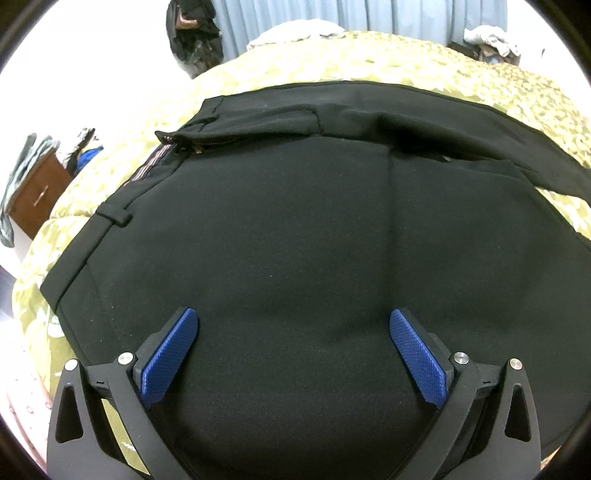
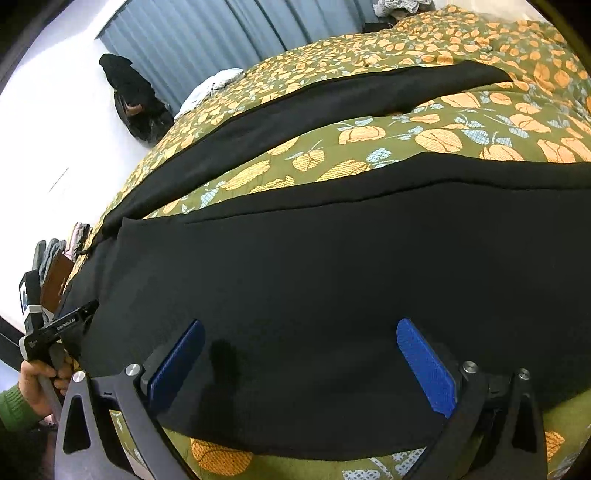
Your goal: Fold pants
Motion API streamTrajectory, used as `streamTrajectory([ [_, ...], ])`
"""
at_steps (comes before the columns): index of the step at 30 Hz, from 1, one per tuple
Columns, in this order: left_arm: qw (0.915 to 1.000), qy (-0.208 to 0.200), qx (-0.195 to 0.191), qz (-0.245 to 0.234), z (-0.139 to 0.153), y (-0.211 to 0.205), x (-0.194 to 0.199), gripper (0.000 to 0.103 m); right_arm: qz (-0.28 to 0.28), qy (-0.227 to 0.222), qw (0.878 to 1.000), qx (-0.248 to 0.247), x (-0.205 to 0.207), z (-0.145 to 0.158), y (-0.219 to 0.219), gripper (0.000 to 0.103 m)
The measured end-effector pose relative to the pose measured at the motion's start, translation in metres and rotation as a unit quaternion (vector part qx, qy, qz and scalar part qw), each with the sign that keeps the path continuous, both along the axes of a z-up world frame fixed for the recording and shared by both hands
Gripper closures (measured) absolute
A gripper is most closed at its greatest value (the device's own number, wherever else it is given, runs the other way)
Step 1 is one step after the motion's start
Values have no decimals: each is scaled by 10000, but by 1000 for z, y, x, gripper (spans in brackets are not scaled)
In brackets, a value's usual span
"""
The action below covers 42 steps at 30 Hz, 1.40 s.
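Note:
Black pants (image 1: pixel 280 236) lie spread on a bed with a green, leaf-patterned cover (image 1: pixel 332 59). In the left wrist view the waistband with an open zipper (image 1: pixel 184 142) is at the upper left. My left gripper (image 1: pixel 293 321) is open and empty, just above the seat area. In the right wrist view the two legs split: the near leg (image 2: pixel 332 277) fills the middle, the far leg (image 2: pixel 332 103) runs diagonally behind. My right gripper (image 2: pixel 299 332) is open and empty over the near leg. The left gripper (image 2: pixel 59 328) shows at the left edge, held by a hand.
A brown wooden nightstand (image 1: pixel 37 199) with clothes on it stands left of the bed. Grey-blue curtains (image 2: pixel 207 40) hang behind. A dark bag (image 2: pixel 136 99) sits on the floor by the curtains. Light cloth (image 1: pixel 295 31) lies at the bed's far edge.

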State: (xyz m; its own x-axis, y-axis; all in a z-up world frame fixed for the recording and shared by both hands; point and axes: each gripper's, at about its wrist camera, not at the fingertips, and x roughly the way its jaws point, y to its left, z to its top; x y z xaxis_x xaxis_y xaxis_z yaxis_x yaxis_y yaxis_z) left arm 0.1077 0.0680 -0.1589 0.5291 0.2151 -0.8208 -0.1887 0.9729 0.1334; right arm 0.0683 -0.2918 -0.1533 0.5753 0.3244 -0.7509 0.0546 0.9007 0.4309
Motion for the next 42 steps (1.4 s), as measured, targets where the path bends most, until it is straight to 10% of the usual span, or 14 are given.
streamTrajectory([
  [4, 10000, -15, 7, -17, 0, 0, 0, 0, -787, -85, 9965, 266, -12, 9, -39, 0],
  [11, 9999, -110, 53, -22, 0, -2, -2, 0, -3086, -74, 9512, 17, -55, 8, -127, 0],
  [37, 9995, -52, -225, 225, 38, 2, 10, 0, -2850, -790, 9512, -883, -51, 49, -89, 0],
  [42, 9980, -526, -256, 220, 78, 9, 69, 0, -1409, -1373, 9726, -1236, -7, 79, -25, 0],
])
